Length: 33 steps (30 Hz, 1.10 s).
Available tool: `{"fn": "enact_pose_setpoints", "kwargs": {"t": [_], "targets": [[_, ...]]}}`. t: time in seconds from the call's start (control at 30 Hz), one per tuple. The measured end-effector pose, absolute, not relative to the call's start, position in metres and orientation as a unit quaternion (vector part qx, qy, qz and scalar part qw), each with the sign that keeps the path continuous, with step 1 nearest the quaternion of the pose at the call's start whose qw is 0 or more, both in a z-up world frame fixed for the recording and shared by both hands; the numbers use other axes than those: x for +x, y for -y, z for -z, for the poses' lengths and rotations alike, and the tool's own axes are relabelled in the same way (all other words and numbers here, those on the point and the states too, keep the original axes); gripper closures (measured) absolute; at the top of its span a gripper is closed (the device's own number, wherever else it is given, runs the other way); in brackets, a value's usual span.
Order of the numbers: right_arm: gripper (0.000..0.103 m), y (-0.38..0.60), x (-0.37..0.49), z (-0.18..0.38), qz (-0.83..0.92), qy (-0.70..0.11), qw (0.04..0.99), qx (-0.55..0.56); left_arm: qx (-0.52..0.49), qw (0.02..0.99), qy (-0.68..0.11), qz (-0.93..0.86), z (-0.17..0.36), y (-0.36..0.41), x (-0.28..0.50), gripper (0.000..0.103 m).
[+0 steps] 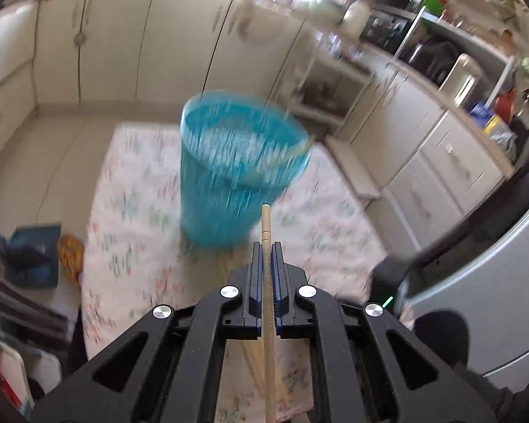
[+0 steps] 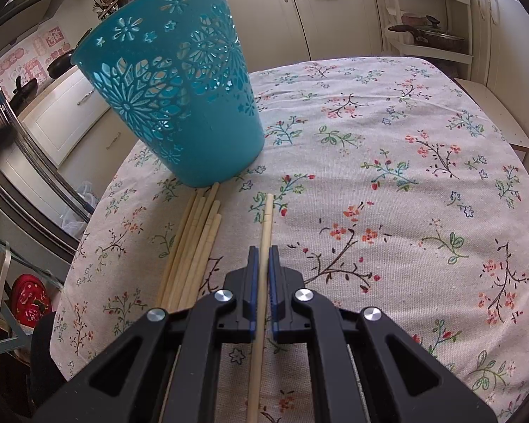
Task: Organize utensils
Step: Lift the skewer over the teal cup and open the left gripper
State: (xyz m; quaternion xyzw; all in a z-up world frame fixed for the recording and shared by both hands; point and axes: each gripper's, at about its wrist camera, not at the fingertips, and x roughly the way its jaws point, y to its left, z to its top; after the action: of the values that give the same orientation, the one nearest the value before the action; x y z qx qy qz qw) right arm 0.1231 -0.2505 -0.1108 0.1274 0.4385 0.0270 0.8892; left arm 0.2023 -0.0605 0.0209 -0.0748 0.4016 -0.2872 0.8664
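Observation:
A teal perforated basket (image 1: 236,162) stands on the floral tablecloth (image 1: 130,239), blurred in the left wrist view, with a pale stick leaning at its rim. My left gripper (image 1: 267,248) is shut on a wooden chopstick (image 1: 265,222), held above the table and pointing at the basket. In the right wrist view the same basket (image 2: 180,98) stands at the upper left. A bundle of several chopsticks (image 2: 194,243) lies on the cloth just in front of it. My right gripper (image 2: 263,252) is shut on another chopstick (image 2: 267,218), low over the cloth beside the bundle.
Cream kitchen cabinets (image 1: 130,42) run behind the table. A counter with appliances (image 1: 458,81) lines the right side. A white shelf rack holding a lidded pan (image 2: 430,35) stands past the table's far edge. The tablecloth (image 2: 388,176) to the right of the basket carries nothing.

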Motion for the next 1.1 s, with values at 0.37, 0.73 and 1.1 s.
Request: {"fn": "enact_pose_setpoints", "kwargs": {"t": [0.37,0.73,1.1], "targets": [[0.097,0.251,0.122,0.112,-0.029,-0.437,0.889,0.132,-0.106,0.957,-0.209,0.174,-0.116,0.081,0.276,0.098],[0.097,0.254,0.123,0.112,-0.034,-0.436,0.887,0.146,-0.080,0.967,-0.211,0.121,-0.066,0.117,0.324,0.098],[0.091,0.254,0.123,0.112,-0.041,-0.435,0.887,0.152,-0.042,0.961,-0.255,0.099,-0.021,0.090,0.284,0.072]]}}
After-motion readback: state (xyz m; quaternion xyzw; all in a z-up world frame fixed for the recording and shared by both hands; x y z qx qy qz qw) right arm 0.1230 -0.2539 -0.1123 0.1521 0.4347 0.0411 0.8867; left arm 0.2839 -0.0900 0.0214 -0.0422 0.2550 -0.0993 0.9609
